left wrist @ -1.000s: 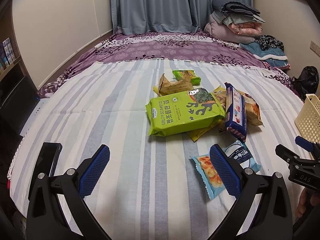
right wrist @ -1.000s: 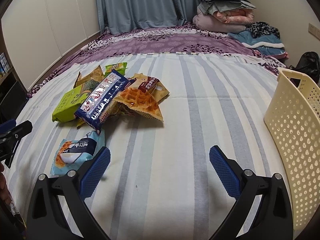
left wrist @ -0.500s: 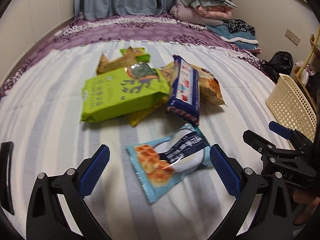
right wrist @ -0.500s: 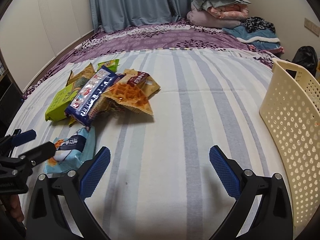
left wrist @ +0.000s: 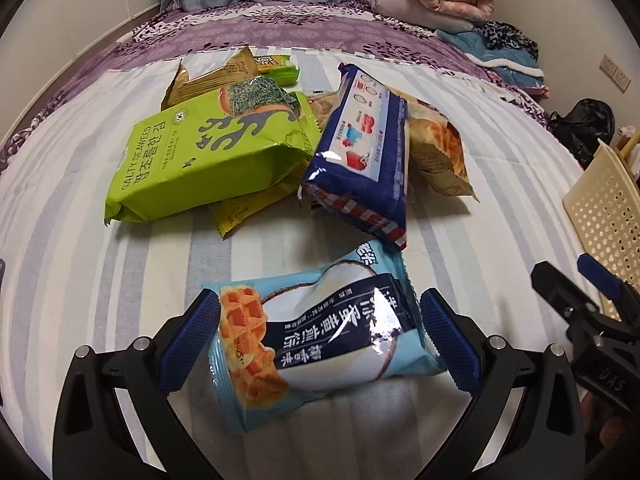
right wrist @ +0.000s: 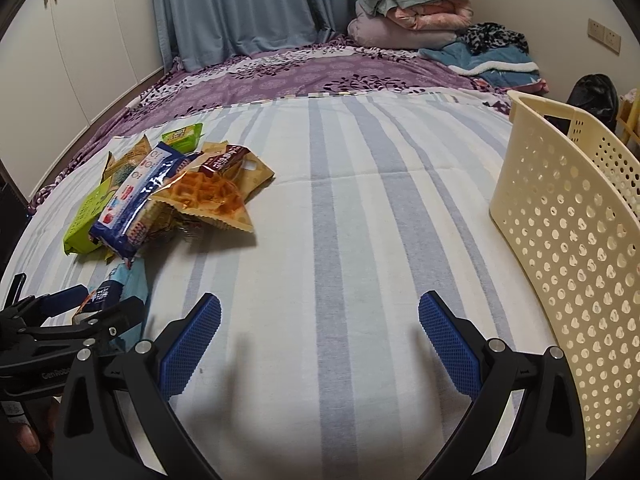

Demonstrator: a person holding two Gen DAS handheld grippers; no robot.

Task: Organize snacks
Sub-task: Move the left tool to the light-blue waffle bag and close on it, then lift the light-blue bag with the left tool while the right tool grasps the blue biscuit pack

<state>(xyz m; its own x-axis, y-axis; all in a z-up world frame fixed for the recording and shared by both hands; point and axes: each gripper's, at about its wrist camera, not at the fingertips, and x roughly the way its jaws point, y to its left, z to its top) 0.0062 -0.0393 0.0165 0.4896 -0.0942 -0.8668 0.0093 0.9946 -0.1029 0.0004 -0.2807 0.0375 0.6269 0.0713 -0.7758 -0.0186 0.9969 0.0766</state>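
Blue-padded left gripper (left wrist: 320, 334) gapes wide around the waffle packet (left wrist: 320, 344); right gripper (right wrist: 319, 334) wide, holding nothing

Dim indoor light, fisheye-warped edges

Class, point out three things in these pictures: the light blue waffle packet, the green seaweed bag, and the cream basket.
light blue waffle packet (left wrist: 320, 344): left wrist view, on its dark label band.
green seaweed bag (left wrist: 208, 160): left wrist view, on its front face.
cream basket (right wrist: 568, 240): right wrist view, on its perforated side wall.
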